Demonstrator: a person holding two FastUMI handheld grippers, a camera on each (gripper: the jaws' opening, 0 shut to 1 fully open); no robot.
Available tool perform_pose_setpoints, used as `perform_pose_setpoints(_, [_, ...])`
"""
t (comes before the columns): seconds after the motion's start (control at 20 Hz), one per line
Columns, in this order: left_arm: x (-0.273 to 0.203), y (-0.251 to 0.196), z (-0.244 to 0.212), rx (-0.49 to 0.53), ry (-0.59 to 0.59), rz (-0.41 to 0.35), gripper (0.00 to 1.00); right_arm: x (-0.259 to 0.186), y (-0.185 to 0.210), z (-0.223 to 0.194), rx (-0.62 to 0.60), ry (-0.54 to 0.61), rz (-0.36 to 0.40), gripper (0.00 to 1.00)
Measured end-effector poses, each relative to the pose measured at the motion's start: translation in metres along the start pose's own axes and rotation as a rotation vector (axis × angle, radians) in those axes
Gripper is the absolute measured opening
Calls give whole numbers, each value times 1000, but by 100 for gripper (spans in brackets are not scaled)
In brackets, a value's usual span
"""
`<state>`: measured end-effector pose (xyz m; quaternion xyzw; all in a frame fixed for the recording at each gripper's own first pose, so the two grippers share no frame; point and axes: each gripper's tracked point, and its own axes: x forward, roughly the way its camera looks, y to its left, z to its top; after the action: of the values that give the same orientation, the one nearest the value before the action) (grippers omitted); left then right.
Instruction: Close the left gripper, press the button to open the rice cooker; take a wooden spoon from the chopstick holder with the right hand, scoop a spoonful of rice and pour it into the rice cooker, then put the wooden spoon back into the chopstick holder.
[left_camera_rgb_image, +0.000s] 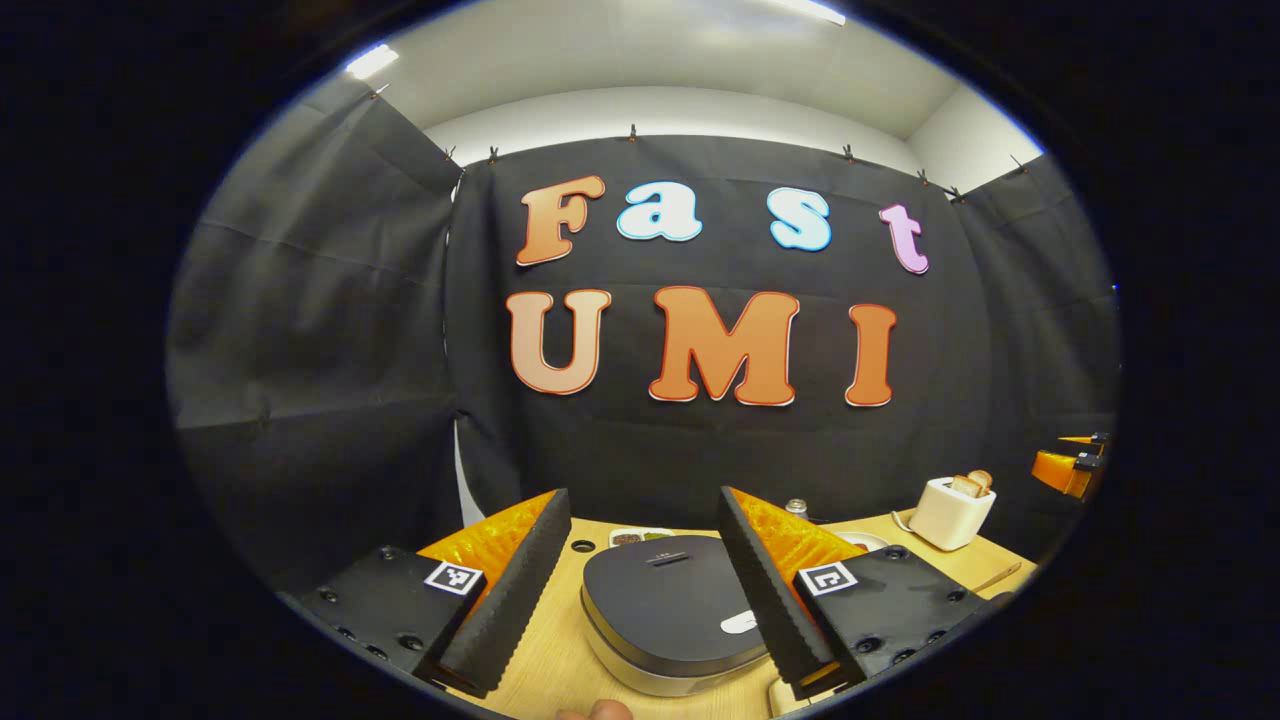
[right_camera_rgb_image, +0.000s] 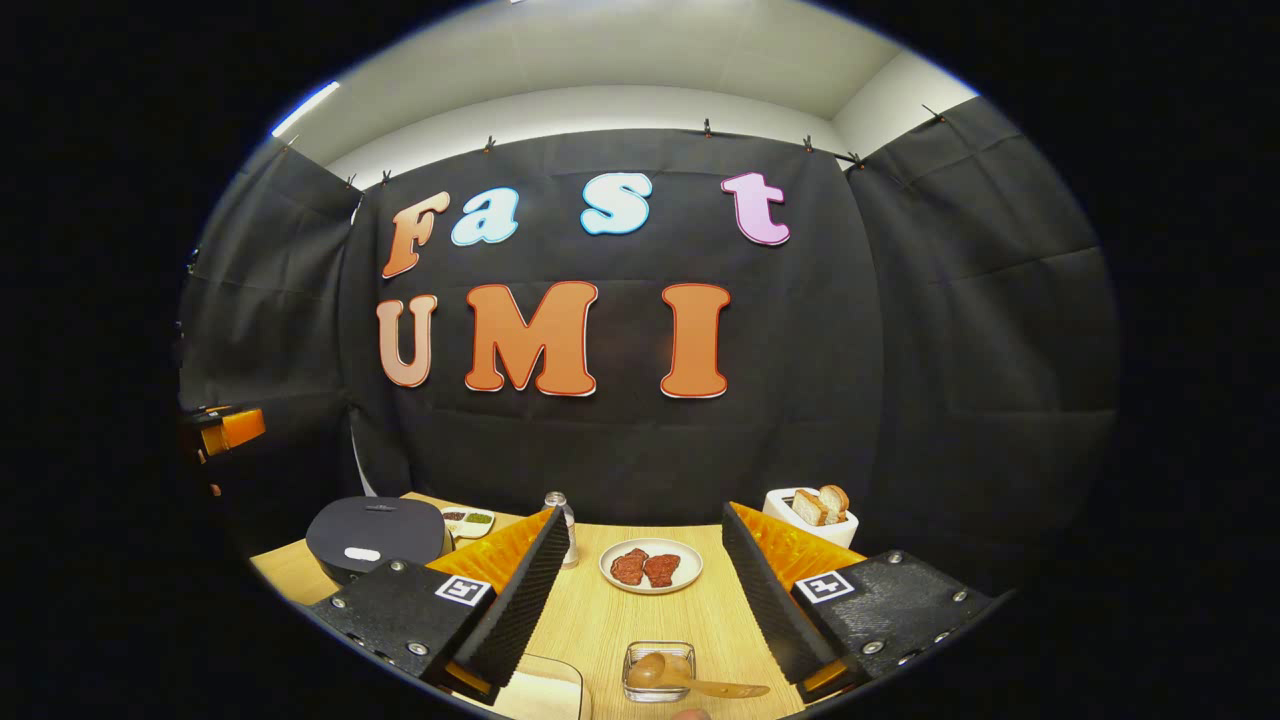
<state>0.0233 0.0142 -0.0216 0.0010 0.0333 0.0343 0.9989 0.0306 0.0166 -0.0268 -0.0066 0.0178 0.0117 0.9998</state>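
Observation:
The rice cooker (left_camera_rgb_image: 665, 610) is dark grey with a pale base, and its lid is down. It sits on the wooden table between the spread fingers of my left gripper (left_camera_rgb_image: 644, 497), which is open and holds nothing. A white button (left_camera_rgb_image: 740, 622) shows on the lid's front right. In the right gripper view the cooker (right_camera_rgb_image: 375, 535) stands at the left. My right gripper (right_camera_rgb_image: 645, 510) is open and empty above the table. Below it lies a wooden spoon (right_camera_rgb_image: 700, 685), its bowl resting in a small glass holder (right_camera_rgb_image: 655, 672).
A plate of red meat (right_camera_rgb_image: 650, 566) lies ahead of the right gripper, with a small bottle (right_camera_rgb_image: 560, 520) and a condiment dish (right_camera_rgb_image: 468, 519) to its left. A white toaster with bread (right_camera_rgb_image: 810, 510) stands at the back. A pale container (right_camera_rgb_image: 540, 690) sits at the near edge.

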Motion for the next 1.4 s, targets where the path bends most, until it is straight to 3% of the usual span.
perform_pose_setpoints(0.25, [9, -30, -18, -56, 82, -118, 98, -5, -6, 3, 8, -6, -4, 95])
perform_pose_setpoints(0.45, [19, -45, -39, -9, 164, -162, 39, -11, -12, 4, 19, -8, -12, 95])
perform_pose_setpoints(0.55, [24, -53, -61, -38, 245, -193, 7, -14, -16, 2, 14, -4, -15, 95])
perform_pose_setpoints(0.7, [20, -82, -89, -104, 373, -289, 5, -17, -24, 3, 16, -7, -25, 95])
perform_pose_setpoints(0.95, [23, -97, -138, -33, 506, -326, 5, -15, -34, -5, 31, -2, -37, 95])
perform_pose_setpoints(1.4, [32, -104, -176, 1, 602, -308, 5, -4, -47, -34, 52, 56, -43, 95])
